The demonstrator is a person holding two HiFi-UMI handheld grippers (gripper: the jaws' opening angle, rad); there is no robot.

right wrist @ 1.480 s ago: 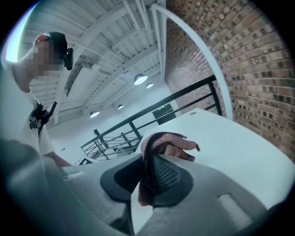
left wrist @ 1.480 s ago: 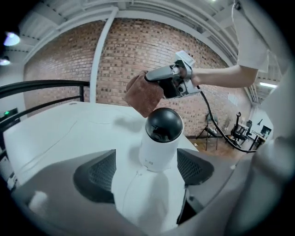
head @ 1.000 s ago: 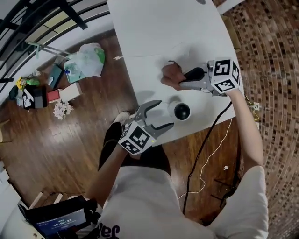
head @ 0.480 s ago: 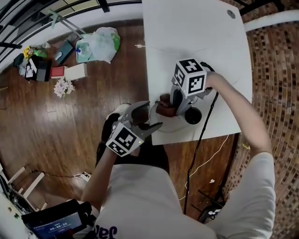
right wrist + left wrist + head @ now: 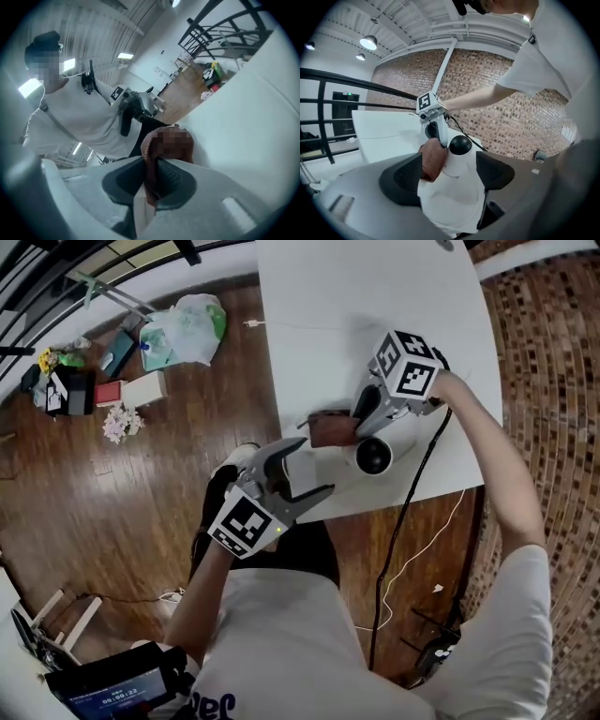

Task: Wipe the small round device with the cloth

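The small round device (image 5: pixel 373 457) is a white body with a black dome, near the front edge of the white table (image 5: pixel 375 296). My left gripper (image 5: pixel 314 467) is shut on its white base; those jaws have just been closing around it. In the left gripper view the device (image 5: pixel 457 187) fills the gap between the pads, with the dome on top. My right gripper (image 5: pixel 354 427) is shut on a brown cloth (image 5: pixel 328 430), pinched between its pads (image 5: pixel 171 180). The cloth (image 5: pixel 432 159) rests against the device's side, just below the dome.
A black cable (image 5: pixel 412 512) hangs from the right gripper over the table's front edge. A thin white cable (image 5: pixel 281 326) lies across the table. On the wooden floor to the left lie a plastic bag (image 5: pixel 183 329) and boxes (image 5: pixel 141 385).
The right gripper has brought the cloth from the table beyond the device down against the device's side. The left jaws have closed around the device's base.
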